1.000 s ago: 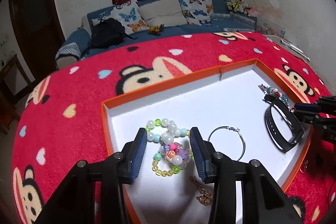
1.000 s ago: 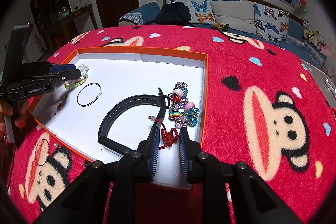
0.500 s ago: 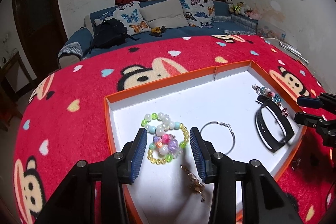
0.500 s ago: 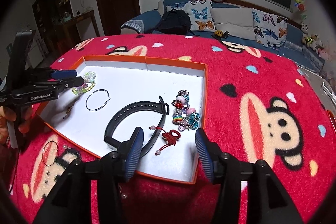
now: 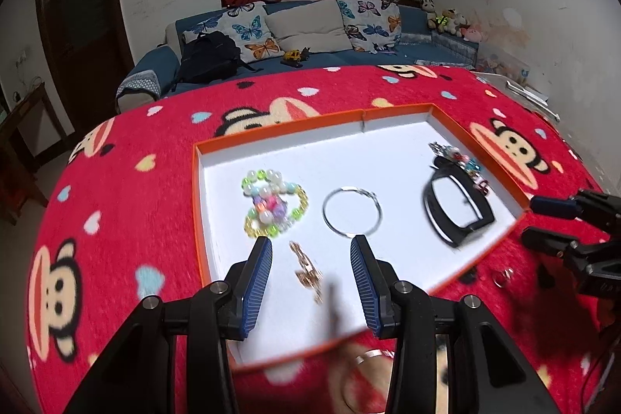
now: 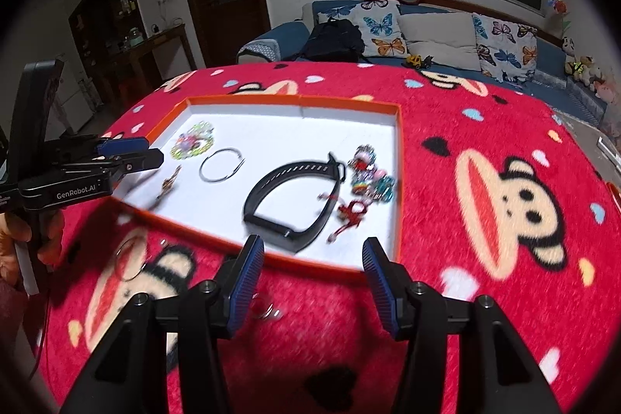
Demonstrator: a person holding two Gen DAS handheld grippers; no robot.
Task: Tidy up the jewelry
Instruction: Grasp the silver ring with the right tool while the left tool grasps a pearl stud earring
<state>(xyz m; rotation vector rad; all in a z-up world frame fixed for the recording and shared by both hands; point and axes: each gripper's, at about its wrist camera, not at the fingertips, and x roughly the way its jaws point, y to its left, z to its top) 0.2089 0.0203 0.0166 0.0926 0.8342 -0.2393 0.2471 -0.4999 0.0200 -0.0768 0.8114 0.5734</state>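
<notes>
A shallow white tray (image 5: pixel 481 158) with an orange rim sits on a red cartoon-monkey blanket (image 5: pixel 128 158).

In the left wrist view, the left gripper (image 5: pixel 310 258) fills the bottom centre, its jaws apart with nothing between them, over the tray's near edge. Inside the tray, from left to right: a heap of bead bracelets (image 5: pixel 271 206), a thin silver hoop (image 5: pixel 352 210), a black watch band (image 5: pixel 456 210), and a cluster of charm beads (image 5: pixel 464 161) against the right wall. A gold chain (image 5: pixel 306 268) lies low in the tray, just ahead of the jaws. The right gripper (image 5: pixel 543 226) enters at the right edge, outside the tray.

Only the right wrist view shows a red knotted cord (image 6: pixel 351 212) beside the watch band (image 6: pixel 295 194), a loose hoop (image 6: pixel 130 258) on the blanket at lower left, and a hand (image 6: pixel 23 239) holding the left gripper (image 6: pixel 149 152) at the tray's left rim. The right gripper (image 6: pixel 312 268), bottom centre, has its jaws apart and empty, outside the near rim.

The tray's upper middle is bare white. A sofa (image 6: pixel 434 37) stands behind.
</notes>
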